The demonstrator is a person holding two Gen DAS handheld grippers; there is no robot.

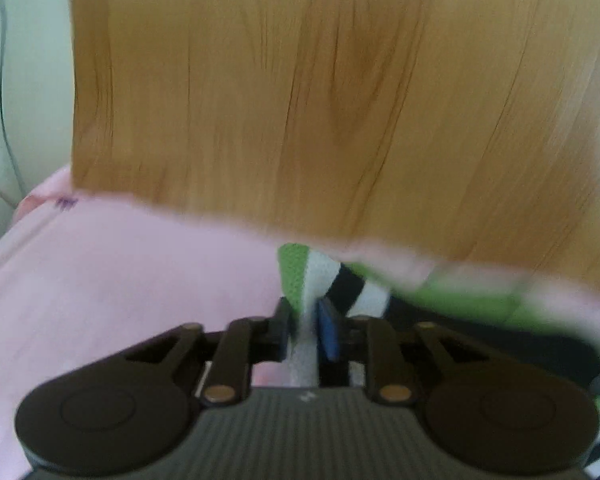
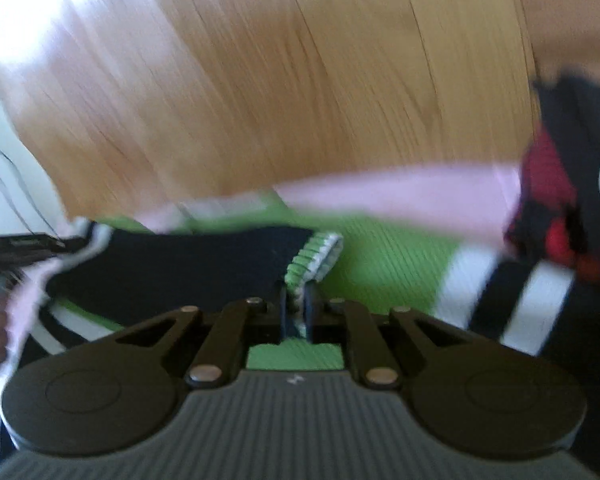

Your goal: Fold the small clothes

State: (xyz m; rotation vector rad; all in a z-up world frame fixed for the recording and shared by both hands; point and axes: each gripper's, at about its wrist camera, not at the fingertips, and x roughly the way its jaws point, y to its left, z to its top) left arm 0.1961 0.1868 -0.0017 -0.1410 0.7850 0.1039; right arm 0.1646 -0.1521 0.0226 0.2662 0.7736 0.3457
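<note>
While clamped at both ends, striped garment (image 2: 388, 256) stretched sideways over pink cloth (image 1: 120, 280) on wooden table (image 1: 300, 100), left gripper (image 1: 306, 320) pinching its white-green edge, right gripper (image 2: 298, 308) pinching its ribbed hem.

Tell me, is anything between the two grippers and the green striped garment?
Nothing visible. The left gripper is shut on a white and green edge of the garment, and the right gripper is shut on its ribbed green hem. A pink cloth lies beside it, and a red and black garment lies further right.
</note>
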